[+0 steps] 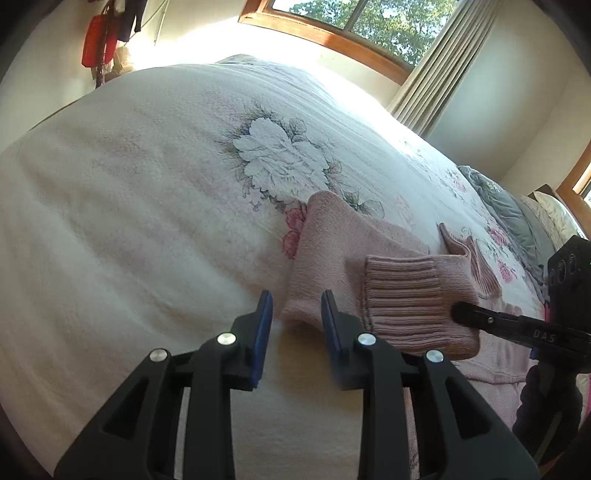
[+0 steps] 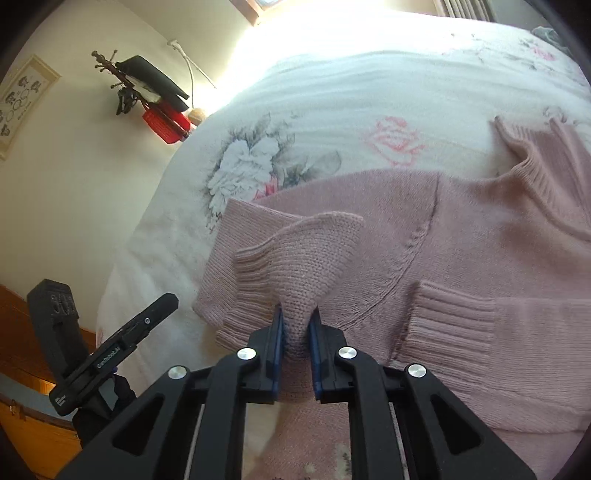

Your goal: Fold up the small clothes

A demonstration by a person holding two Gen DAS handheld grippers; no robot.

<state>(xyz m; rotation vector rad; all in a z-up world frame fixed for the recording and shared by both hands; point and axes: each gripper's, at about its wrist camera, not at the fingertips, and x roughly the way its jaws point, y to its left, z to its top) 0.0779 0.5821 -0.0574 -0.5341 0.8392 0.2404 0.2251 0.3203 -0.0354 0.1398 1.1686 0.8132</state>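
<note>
A pink knitted sweater [image 2: 480, 236] lies flat on the bed, neck toward the right. My right gripper [image 2: 297, 325] is shut on its left sleeve [image 2: 295, 258], lifting the ribbed cuff into a bunch over the body. The other sleeve's ribbed cuff [image 2: 454, 325] rests across the front. In the left wrist view my left gripper [image 1: 297, 312] is open, its blue pads just short of the sweater's folded edge [image 1: 317, 258], holding nothing. The right gripper [image 1: 458, 314] comes in from the right there, pinching the ribbed cuff [image 1: 406, 295].
A white bedspread [image 1: 147, 221] with printed flowers covers the bed. Grey pillows [image 1: 509, 210] lie at the far right. A coat rack with red and dark items [image 2: 155, 99] stands by the wall. A window [image 1: 351, 18] and curtain [image 1: 436, 62] sit beyond the bed.
</note>
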